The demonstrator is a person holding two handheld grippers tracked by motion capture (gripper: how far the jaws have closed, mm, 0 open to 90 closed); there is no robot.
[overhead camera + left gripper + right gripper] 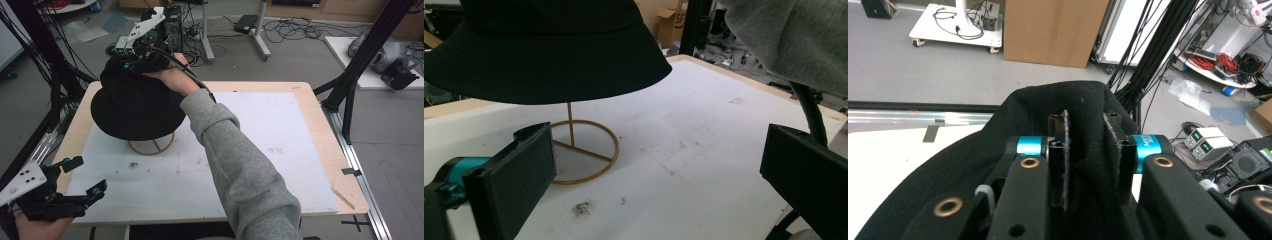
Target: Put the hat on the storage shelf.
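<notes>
1. The tabletop (280, 145) is a pale wooden board under a white mat, and it carries the hat stand toward its far left part.
2. The black hat (134, 107) sits on top of the stand (151, 146), its brim hanging free above the stand's ring base.
3. The stand is a thin gold wire ring with a thin upright post; in the left tool's view the post rises from the ring into the hat (539, 50).
4. The right tool (131, 64) is at the hat's crown, its jaws either side of a raised fold of the black cloth (1087, 145); whether the pads press the fold I cannot tell.
5. The left tool (82, 176) hovers near the front left corner, well apart from the hat, jaws spread wide with nothing between them.
</notes>
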